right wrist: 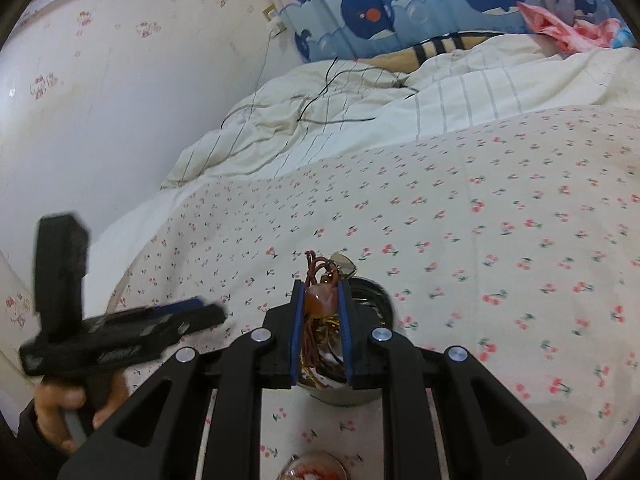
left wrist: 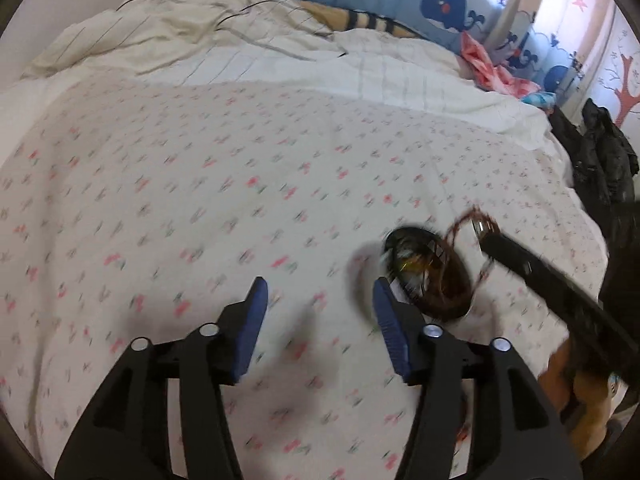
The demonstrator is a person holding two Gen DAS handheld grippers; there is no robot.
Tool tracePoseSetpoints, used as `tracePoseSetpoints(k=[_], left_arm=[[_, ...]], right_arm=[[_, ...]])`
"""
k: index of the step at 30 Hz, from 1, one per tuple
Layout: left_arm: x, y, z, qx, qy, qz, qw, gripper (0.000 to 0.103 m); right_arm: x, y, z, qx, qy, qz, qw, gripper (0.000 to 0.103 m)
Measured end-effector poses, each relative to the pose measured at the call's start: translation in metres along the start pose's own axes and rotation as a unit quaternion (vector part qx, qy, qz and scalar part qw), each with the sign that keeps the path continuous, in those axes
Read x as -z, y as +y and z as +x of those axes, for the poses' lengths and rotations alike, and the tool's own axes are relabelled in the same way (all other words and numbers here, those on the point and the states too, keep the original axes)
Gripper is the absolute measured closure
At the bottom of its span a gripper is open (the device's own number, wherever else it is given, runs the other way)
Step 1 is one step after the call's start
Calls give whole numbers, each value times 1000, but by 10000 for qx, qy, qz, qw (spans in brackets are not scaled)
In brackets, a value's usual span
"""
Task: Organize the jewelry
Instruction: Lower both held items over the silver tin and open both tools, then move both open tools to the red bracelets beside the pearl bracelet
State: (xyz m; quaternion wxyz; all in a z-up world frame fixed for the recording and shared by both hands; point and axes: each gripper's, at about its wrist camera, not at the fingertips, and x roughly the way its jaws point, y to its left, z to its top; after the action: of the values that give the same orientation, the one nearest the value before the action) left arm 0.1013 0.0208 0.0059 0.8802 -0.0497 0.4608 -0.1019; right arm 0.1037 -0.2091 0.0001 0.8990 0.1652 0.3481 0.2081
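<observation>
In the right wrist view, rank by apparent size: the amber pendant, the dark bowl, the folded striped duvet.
Largest to smallest as they look:
1. striped duvet
2. dark bowl, partly hidden by the right gripper
3. amber pendant
The duvet lies farthest away, so it is truly biggest.

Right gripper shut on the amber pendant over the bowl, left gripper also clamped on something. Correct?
Not quite. The left gripper is open with nothing between its fingers, per the left wrist view. The right gripper is indeed shut on the amber pendant over the bowl.

Bowl (right wrist: 372, 304) on bedsheet (right wrist: 460, 220), under right gripper (right wrist: 322, 300); pendant (right wrist: 320, 300) between its pads, above bowl. Left gripper (left wrist: 318, 312) left of bowl. Duvet (right wrist: 340, 120) behind, curtain (right wrist: 372, 12) beyond.
</observation>
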Motion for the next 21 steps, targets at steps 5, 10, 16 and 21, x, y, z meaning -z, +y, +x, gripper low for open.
tracePoseSetpoints(k=[5, 10, 16, 21], left_arm=[[12, -1, 16, 70, 344, 82, 9993, 51], [17, -16, 18, -112, 335, 526, 9980, 50], [30, -38, 16, 122, 538, 1143, 9919, 50], [35, -47, 20, 94, 655, 1321, 9890, 50]], right_arm=[[13, 4, 33, 617, 600, -314, 9958, 75], [11, 1, 10, 722, 362, -322, 9962, 46], [25, -18, -63, 1128, 221, -195, 9932, 38], [61, -25, -66, 1380, 1092, -415, 9835, 38]])
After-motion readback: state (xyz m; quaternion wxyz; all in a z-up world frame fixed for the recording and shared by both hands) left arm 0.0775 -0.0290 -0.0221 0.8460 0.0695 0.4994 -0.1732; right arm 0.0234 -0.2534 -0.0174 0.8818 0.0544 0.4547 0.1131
